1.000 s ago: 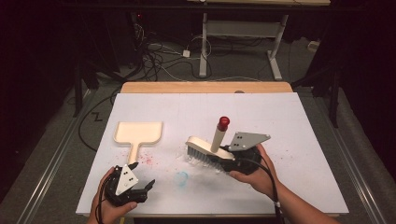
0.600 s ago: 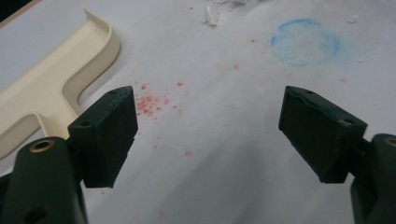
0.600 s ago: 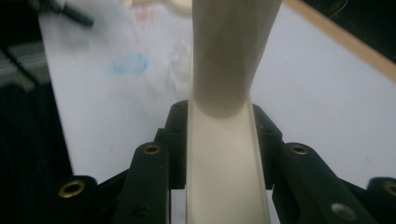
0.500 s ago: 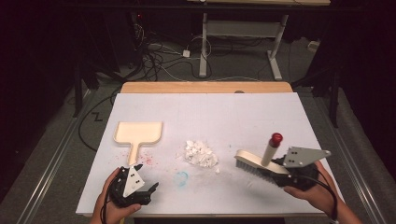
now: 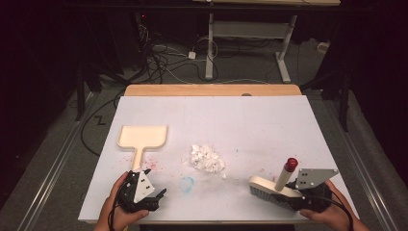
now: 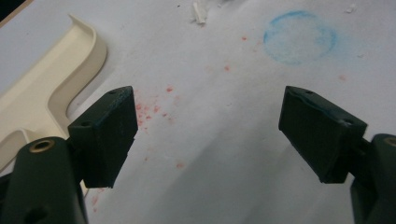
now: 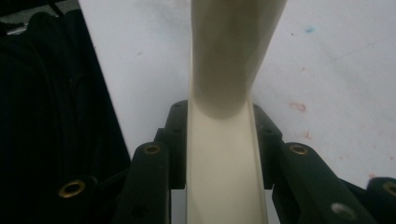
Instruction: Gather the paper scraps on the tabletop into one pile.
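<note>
Crumbs (image 5: 207,159) lie up-left of our right gripper (image 5: 308,201), clamped on the brush (image 5: 272,188), while our left gripper (image 5: 153,198) gapes beside the dustpan (image 5: 143,138).

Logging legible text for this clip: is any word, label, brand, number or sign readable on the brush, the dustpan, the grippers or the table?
None: no text can be read.
Brush, shut in the right gripper: plain cream, red cap, no lettering.
Dustpan: plain cream, unmarked.
Left gripper, jaws open: black, with a blank grey plate.
Table sheet: a blue chalk ring and red specks, stains and not writing.
</note>
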Demonstrator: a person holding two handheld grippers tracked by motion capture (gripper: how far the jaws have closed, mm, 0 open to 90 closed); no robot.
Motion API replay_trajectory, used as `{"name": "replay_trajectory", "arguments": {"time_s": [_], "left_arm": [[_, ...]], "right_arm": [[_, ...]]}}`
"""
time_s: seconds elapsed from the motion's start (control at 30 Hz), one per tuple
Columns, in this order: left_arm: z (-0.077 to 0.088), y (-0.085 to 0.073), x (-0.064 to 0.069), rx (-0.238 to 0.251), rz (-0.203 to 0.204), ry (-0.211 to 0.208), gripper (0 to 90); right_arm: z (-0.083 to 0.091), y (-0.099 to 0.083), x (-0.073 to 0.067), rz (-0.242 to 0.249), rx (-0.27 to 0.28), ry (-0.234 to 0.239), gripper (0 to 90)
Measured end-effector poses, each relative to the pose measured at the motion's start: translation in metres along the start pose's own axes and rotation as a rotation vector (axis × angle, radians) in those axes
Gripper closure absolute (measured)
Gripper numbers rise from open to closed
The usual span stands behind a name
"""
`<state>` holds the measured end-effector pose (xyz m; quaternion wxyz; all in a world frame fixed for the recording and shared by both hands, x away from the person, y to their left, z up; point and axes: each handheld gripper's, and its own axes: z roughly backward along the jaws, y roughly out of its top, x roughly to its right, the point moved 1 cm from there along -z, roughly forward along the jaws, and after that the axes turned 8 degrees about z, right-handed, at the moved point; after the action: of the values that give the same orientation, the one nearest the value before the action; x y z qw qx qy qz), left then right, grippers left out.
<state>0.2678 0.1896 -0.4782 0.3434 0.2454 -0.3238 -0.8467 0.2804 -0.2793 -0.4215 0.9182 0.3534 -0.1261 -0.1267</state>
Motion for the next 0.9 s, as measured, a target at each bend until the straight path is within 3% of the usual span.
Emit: {"name": "replay_trajectory", "arguments": {"time_s": [0.27, 0.53, 0.67, 0.8, 0.9], "left_arm": [[-0.001, 0.001, -0.001, 0.004, 0.003, 0.006, 18.9], [0.001, 0.0, -0.002, 0.015, 0.014, 0.023, 19.0], [0.002, -0.002, -0.002, 0.012, 0.015, 0.024, 19.0], [0.003, -0.003, -0.003, 0.015, 0.019, 0.025, 19.0], [0.005, -0.005, -0.004, 0.013, 0.021, 0.023, 19.0]], "right_arm": [[-0.036, 0.025, 0.013, 0.007, 0.05, -0.029, 67.7], [-0.068, 0.064, 0.024, 0.053, 0.1, -0.028, 67.7], [-0.084, 0.081, 0.022, 0.086, 0.101, -0.036, 67.7], [-0.08, 0.085, 0.019, 0.102, 0.117, -0.035, 67.7], [-0.063, 0.085, 0.019, 0.098, 0.155, -0.058, 67.6]]}}
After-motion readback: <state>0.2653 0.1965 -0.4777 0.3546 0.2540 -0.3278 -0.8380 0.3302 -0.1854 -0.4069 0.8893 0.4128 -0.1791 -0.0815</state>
